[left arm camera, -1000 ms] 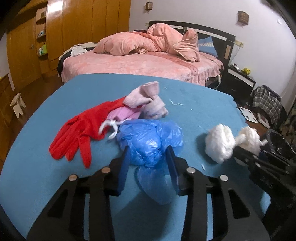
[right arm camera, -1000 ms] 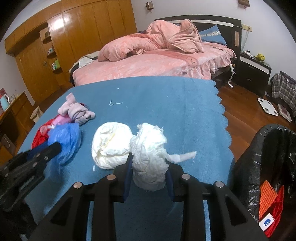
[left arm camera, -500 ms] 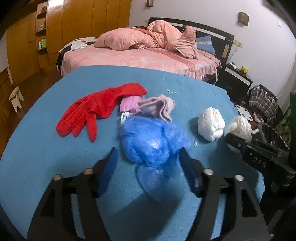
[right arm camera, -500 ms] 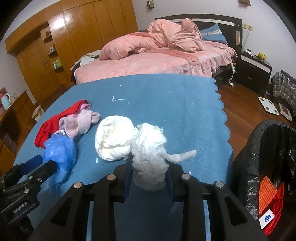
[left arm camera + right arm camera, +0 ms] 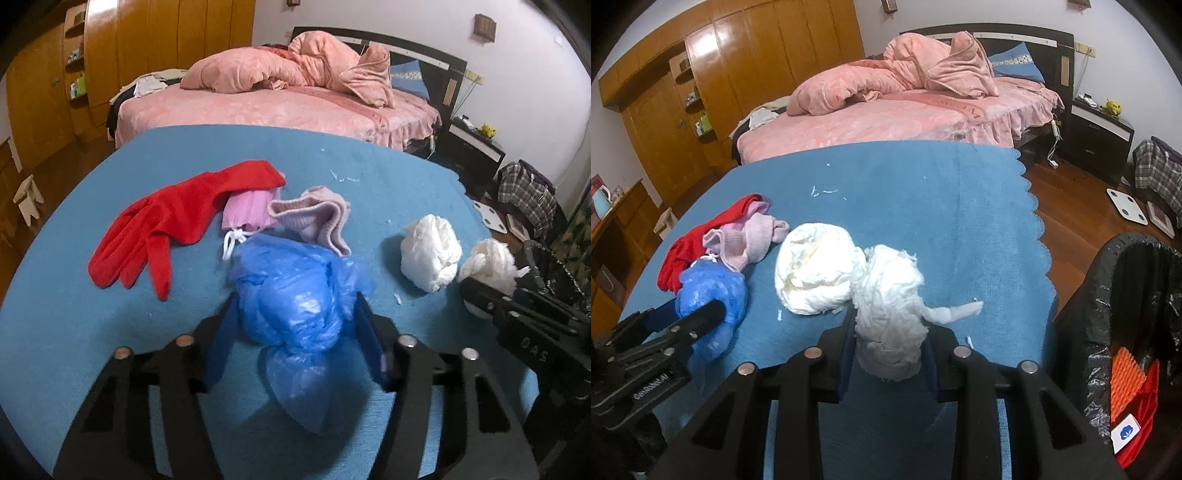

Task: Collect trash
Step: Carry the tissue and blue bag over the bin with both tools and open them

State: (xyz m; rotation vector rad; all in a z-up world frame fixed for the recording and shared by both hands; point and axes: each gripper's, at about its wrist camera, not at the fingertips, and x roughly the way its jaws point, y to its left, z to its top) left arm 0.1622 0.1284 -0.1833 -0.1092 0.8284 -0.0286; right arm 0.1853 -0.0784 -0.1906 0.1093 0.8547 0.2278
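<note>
A crumpled blue plastic bag (image 5: 295, 295) sits between the fingers of my left gripper (image 5: 295, 325) on the blue table cloth (image 5: 66, 332); the jaws are closed onto its sides. It also shows in the right wrist view (image 5: 713, 295). My right gripper (image 5: 890, 343) is shut on a white tissue wad (image 5: 890, 306), held just above the cloth. A second white paper wad (image 5: 816, 269) lies beside it, also in the left wrist view (image 5: 432, 251). A black-lined trash bin (image 5: 1126, 295) stands at the right, off the table's edge.
A red glove (image 5: 173, 221), a pink mask (image 5: 247, 214) and a pale pink sock (image 5: 317, 218) lie behind the blue bag. Small white scraps (image 5: 823, 192) dot the cloth. A pink bed (image 5: 905, 110) stands beyond the table.
My left gripper opened half a second ago and has now closed in on the blue bag again. The right gripper holds its tissue wad as before.
</note>
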